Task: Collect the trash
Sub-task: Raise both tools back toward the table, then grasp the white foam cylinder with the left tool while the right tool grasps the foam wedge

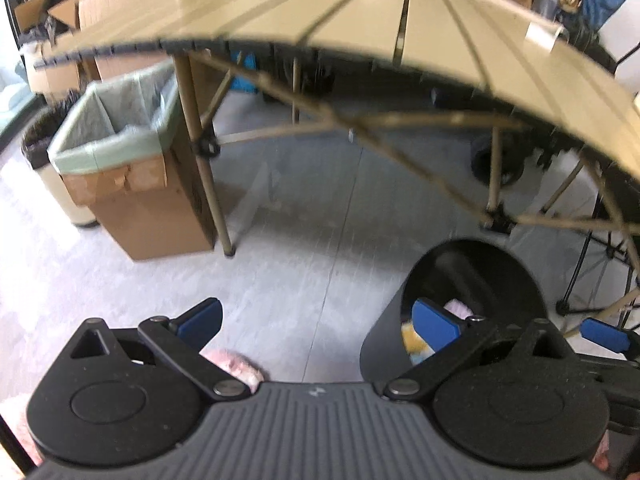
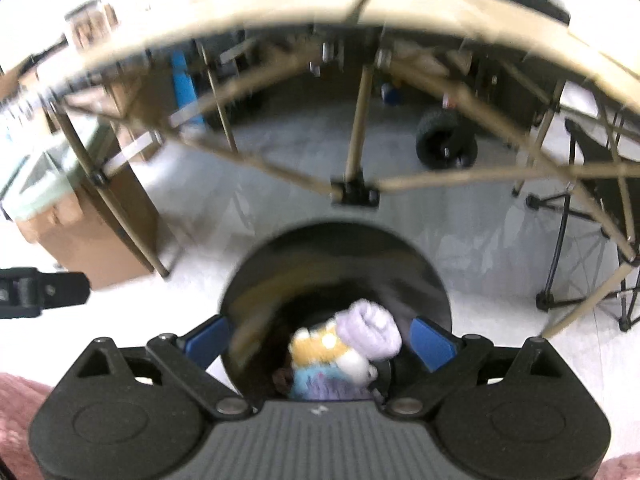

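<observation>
Your right gripper (image 2: 320, 340), jaws spread and empty, hangs over the round black bin (image 2: 336, 280) holding colourful soft items (image 2: 348, 352); your left gripper (image 1: 320, 322), likewise spread, hovers beside it.

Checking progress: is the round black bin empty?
Not empty: the round black bin holds soft purple, yellow and blue items.

grey concrete floor (image 1: 304, 240) fills the middle of the frame | round black plastic bin (image 1: 472, 304) stands on it, lower right | brown cardboard box with pale green bag (image 1: 132, 176) stands at left | tan folding table (image 1: 360, 20) across the top, legs on floor
</observation>
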